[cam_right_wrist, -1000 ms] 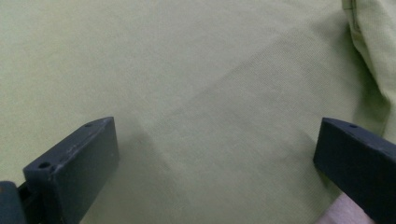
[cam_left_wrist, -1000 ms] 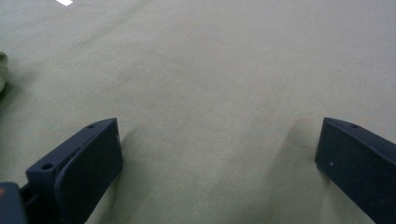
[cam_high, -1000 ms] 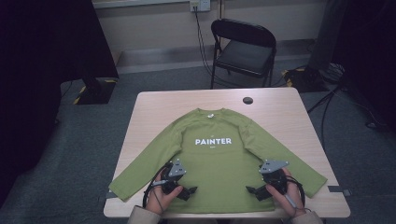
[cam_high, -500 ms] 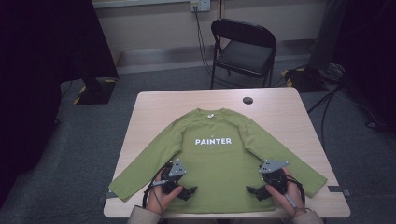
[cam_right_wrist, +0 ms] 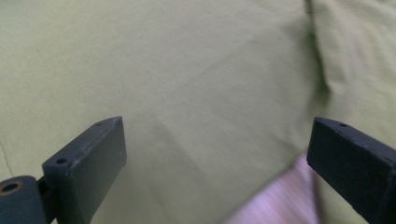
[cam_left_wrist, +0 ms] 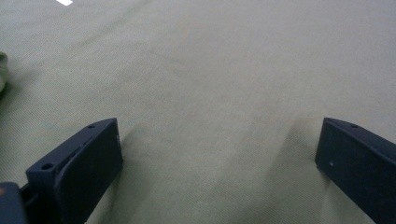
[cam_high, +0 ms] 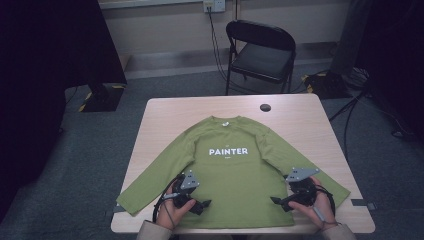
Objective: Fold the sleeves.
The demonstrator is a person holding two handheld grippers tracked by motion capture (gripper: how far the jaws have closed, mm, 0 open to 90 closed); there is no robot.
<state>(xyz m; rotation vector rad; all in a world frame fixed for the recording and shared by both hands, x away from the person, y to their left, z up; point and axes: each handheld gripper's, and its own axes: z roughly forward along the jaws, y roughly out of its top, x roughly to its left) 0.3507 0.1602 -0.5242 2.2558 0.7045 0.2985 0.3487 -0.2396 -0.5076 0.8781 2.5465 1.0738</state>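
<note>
Flat on the pale wooden table [cam_high: 305, 112] lies a green long-sleeved shirt [cam_high: 235, 175], front up, sleeves spread out to either side and collar toward the far edge. Across its chest the word "PAINTER" [cam_high: 228, 151] reads clearly in white capitals; a smaller line of print sits just under it, too small to read. A small white tag [cam_high: 226, 124] shows inside the collar, its writing likewise unreadable.

Down at the near hem, the left gripper [cam_high: 199, 205] rests on the shirt's lower left part, held in the person's left hand [cam_high: 172, 210]. In the left gripper view its two black jaws stand wide apart over plain green cloth [cam_left_wrist: 210, 93], with nothing between them. The right gripper [cam_high: 278, 202] sits at the lower right of the shirt, held in the right hand [cam_high: 312, 202]. Its jaws are also spread wide and grip nothing; the right gripper view shows green fabric [cam_right_wrist: 187, 70] and what is probably a strip of bare table [cam_right_wrist: 275, 200] at the hem, though that patch is blurred.

Near the table's far edge sits a small dark round object [cam_high: 265, 107], apart from the shirt. Beyond the table stands a black folding chair [cam_high: 262, 52].
</note>
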